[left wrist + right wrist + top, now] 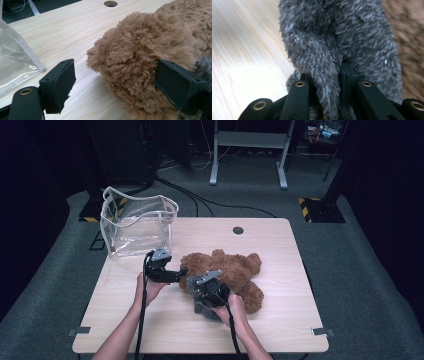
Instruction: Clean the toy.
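A brown plush bear [227,270] lies in the middle of the wooden table [280,325], with a grey fuzzy cloth [204,309] at its near left side. My left gripper [182,273] reaches the bear's left end. In the left gripper view it [116,70] stands open around a rounded part of the bear [150,50]: the right jaw rests against the fur and the left jaw is apart from it. My right gripper [209,294] is shut on the grey cloth [337,37]; a fold of it is pinched between the jaws [327,73]. Brown fur [409,37] shows beside it.
A clear plastic bag with white trim [137,222] stands open at the table's far left corner; its wall [15,62] is just left of my left gripper. A round cable hole [238,230] sits near the far edge. Bare tabletop lies to the right and front.
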`<state>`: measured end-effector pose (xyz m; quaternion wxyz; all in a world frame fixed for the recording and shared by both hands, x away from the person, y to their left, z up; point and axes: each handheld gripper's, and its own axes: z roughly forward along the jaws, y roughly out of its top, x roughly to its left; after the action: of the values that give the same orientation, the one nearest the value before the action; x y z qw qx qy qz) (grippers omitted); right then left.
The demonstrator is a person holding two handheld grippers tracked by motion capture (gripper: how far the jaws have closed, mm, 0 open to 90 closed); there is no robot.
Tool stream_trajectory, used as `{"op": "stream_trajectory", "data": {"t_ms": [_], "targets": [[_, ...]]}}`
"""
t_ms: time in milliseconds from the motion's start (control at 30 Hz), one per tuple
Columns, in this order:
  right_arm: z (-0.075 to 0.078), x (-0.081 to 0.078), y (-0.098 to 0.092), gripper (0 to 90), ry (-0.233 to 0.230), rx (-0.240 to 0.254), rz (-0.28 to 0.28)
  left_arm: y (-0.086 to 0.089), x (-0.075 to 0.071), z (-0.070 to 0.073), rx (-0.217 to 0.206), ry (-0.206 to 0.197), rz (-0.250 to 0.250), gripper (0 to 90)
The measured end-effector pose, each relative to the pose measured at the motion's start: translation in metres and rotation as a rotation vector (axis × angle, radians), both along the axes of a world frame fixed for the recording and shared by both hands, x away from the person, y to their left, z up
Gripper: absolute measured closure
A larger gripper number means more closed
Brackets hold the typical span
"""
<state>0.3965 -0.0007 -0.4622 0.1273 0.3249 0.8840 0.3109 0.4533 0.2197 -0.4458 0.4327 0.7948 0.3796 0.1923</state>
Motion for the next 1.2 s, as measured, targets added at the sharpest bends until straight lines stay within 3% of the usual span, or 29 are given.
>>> {"op": "stream_trajectory", "data": {"t_ms": [367, 600, 867, 1100, 1200], "targets": [[0.036, -0.018, -0.069, 73.5, -0.061, 0.106, -0.133, -0.005, -0.002, 0.005, -0.008, -0.017, -0.007, 16.2], [0.050, -0.026, -0.115, 73.6, -0.109, 0.121, -0.230, -0.012, -0.007, 0.009, -0.007, -0.023, -0.022, 16.1], [0.049, -0.029, -0.168, 73.5, -0.140, 0.118, -0.372, -0.023, -0.019, 0.010, -0.036, -0.021, -0.046, 15.7], [0.041, -0.027, -0.199, 73.5, -0.131, 0.109, -0.479, -0.039, -0.036, 0.009, -0.025, -0.038, -0.055, 15.6], [0.038, -0.025, -0.209, 73.4, -0.120, 0.111, -0.498, -0.047, -0.044, 0.009, -0.021, -0.031, -0.047, 15.6]]}}
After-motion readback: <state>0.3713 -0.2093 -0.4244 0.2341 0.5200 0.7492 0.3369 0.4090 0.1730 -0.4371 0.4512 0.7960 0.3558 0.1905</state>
